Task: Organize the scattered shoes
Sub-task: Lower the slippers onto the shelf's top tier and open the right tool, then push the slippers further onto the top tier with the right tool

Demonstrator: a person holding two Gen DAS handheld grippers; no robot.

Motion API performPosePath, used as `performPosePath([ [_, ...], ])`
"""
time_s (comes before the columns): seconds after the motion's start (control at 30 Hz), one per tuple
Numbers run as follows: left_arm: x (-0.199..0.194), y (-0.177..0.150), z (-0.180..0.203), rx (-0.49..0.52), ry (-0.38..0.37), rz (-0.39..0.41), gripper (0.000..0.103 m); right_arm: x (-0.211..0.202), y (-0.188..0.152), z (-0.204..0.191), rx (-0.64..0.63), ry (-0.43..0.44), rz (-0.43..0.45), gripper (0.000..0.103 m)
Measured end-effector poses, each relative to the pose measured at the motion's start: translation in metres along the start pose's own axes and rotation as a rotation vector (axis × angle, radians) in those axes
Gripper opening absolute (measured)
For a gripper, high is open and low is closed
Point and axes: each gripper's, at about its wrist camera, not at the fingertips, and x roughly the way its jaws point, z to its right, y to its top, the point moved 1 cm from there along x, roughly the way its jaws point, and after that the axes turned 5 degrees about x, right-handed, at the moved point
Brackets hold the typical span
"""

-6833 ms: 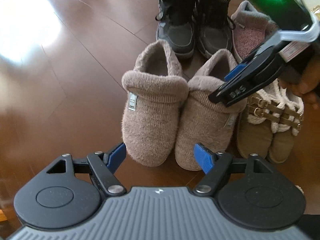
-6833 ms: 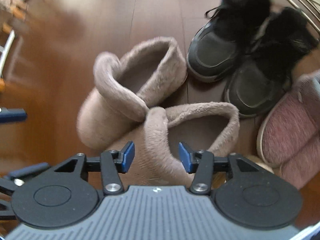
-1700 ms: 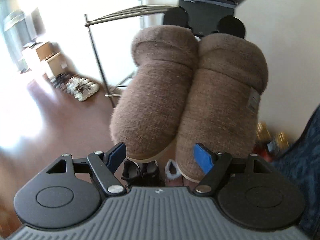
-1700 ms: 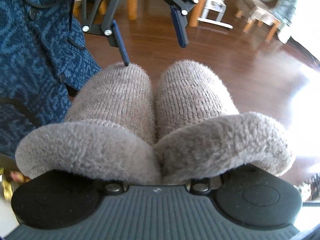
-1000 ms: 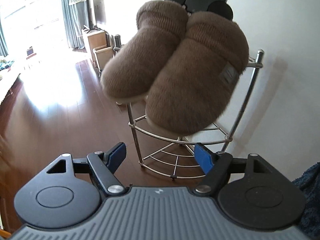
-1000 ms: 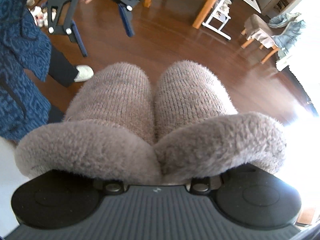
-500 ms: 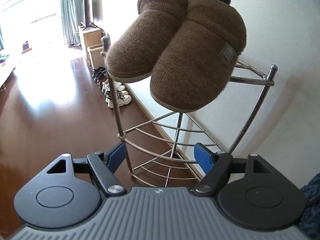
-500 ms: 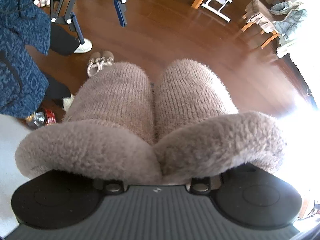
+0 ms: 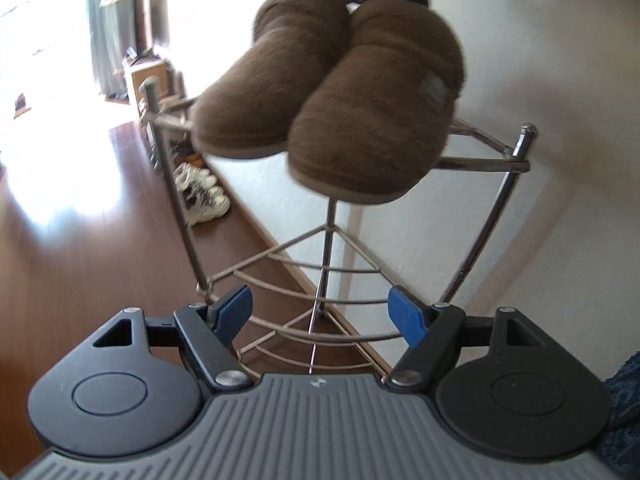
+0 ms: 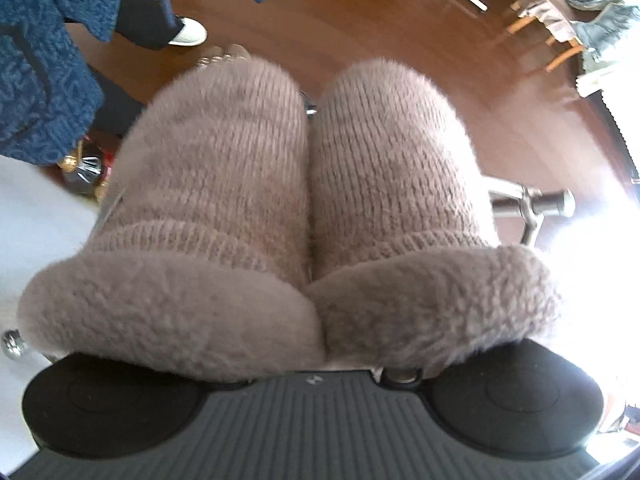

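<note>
Wooden floor [image 9: 80, 248] and white wall [image 9: 560, 60] are seen behind a chrome corner shoe rack [image 9: 328, 272] with curved wire shelves. The pair of brown knitted slippers [image 9: 332, 96] is held side by side, toes toward the left-wrist camera, at the level of the rack's top tier; whether the soles touch the top rails cannot be told. In the right-wrist view the slippers' fleecy cuffs are pressed together over the right gripper [image 10: 316, 356], whose jaws are hidden beneath them and are evidently clamped on the pair. The left gripper [image 9: 320, 312] is held lower, in front of the rack, its blue-padded jaws spread wide with nothing between them. A pair of pale sneakers [image 9: 200, 196] is seen on the floor along the wall.
</note>
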Motion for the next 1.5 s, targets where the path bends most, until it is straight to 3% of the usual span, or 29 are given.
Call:
performPosePath([
  [0.3, 0.011, 0.025, -0.022, 0.072, 0.036, 0.078, 0.077, -0.001, -0.013, -0.003, 0.003, -0.107, -0.134, 0.066],
  [0.37, 0.014, 0.027, -0.029, 0.085, 0.038, 0.073, 0.077, -0.005, -0.012, -0.004, 0.011, -0.135, -0.174, 0.081],
  [0.53, 0.014, 0.023, -0.042, 0.206, 0.024, 0.078, 0.077, -0.024, 0.000, -0.002, 0.157, -0.209, -0.316, 0.079],
  [0.6, 0.012, 0.023, -0.052, 0.243, 0.003, 0.080, 0.076, -0.032, 0.011, -0.005, 0.253, -0.295, -0.360, 0.078],
  [0.67, 0.011, 0.023, -0.060, 0.287, -0.022, 0.080, 0.076, -0.038, 0.017, -0.012, 0.338, -0.386, -0.386, 0.064],
  [0.87, 0.017, 0.021, -0.074, 0.441, -0.094, 0.082, 0.076, -0.057, 0.031, -0.040, 0.774, -0.800, -0.492, 0.055],
  [0.93, 0.017, 0.020, -0.076, 0.480, -0.124, 0.087, 0.076, -0.065, 0.043, -0.058, 0.978, -0.954, -0.519, 0.055],
  [0.97, 0.016, 0.018, -0.076, 0.519, -0.145, 0.088, 0.076, -0.067, 0.051, -0.067, 1.069, -1.018, -0.524, 0.063],
  [1.0, 0.016, 0.016, -0.076, 0.557, -0.166, 0.090, 0.076, -0.070, 0.058, -0.075, 1.161, -1.082, -0.529, 0.064],
  [1.1, 0.012, 0.013, -0.075, 0.634, -0.203, 0.092, 0.076, -0.072, 0.088, -0.103, 1.467, -1.187, -0.438, 0.063],
  [1.17, 0.010, 0.010, -0.074, 0.687, -0.214, 0.090, 0.076, -0.066, 0.121, -0.124, 1.705, -1.209, -0.276, 0.057],
  [1.2, 0.009, 0.009, -0.073, 0.717, -0.210, 0.085, 0.076, -0.060, 0.139, -0.129, 1.778, -1.198, -0.202, 0.049],
  [1.23, 0.008, 0.008, -0.074, 0.738, -0.207, 0.081, 0.076, -0.041, 0.171, -0.137, 1.869, -1.164, -0.097, 0.028],
  [1.27, 0.010, 0.007, -0.073, 0.759, -0.208, 0.081, 0.076, -0.025, 0.187, -0.143, 1.923, -1.129, -0.035, 0.013],
  [1.33, 0.012, 0.006, -0.071, 0.782, -0.221, 0.078, 0.076, 0.000, 0.204, -0.149, 2.008, -1.063, 0.065, 0.013],
  [1.4, 0.018, 0.006, -0.069, 0.802, -0.238, 0.065, 0.076, 0.032, 0.213, -0.148, 2.170, -0.973, 0.224, 0.013],
  [1.5, 0.030, 0.005, -0.066, 0.849, -0.233, 0.041, 0.076, 0.053, 0.196, -0.151, 2.415, -0.914, 0.392, 0.015],
])
